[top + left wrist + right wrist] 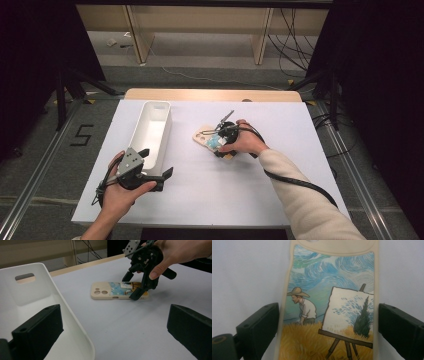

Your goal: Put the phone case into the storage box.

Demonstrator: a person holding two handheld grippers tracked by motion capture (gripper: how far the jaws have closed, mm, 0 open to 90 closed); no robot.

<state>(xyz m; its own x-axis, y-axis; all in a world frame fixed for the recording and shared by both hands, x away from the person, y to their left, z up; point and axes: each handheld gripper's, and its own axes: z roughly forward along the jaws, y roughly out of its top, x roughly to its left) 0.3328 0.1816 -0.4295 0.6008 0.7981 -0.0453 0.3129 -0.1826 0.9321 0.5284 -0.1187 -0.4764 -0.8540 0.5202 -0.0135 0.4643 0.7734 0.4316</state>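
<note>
A cream phone case (204,136) printed with a painter at an easel lies flat on the white table, camera cut-outs pointing left. My right gripper (220,145) is lowered over its right end, open. In the right gripper view the case (332,272) lies between the two jaws of my right gripper (328,330), with a thin gap at the right one. The left gripper view shows the case (105,293) with the right gripper (132,286) astride it. My left gripper (157,161) is open at the near end of a long white bin (150,107); one jaw is inside the bin (75,322), the other outside.
The bin looks empty and has a handle slot (24,277) in its far end. Bare white tabletop (215,190) spreads in front of and to the right of the case. Cables trail from both grippers. Beyond the table's far wooden edge (210,94) are stand legs and floor cables.
</note>
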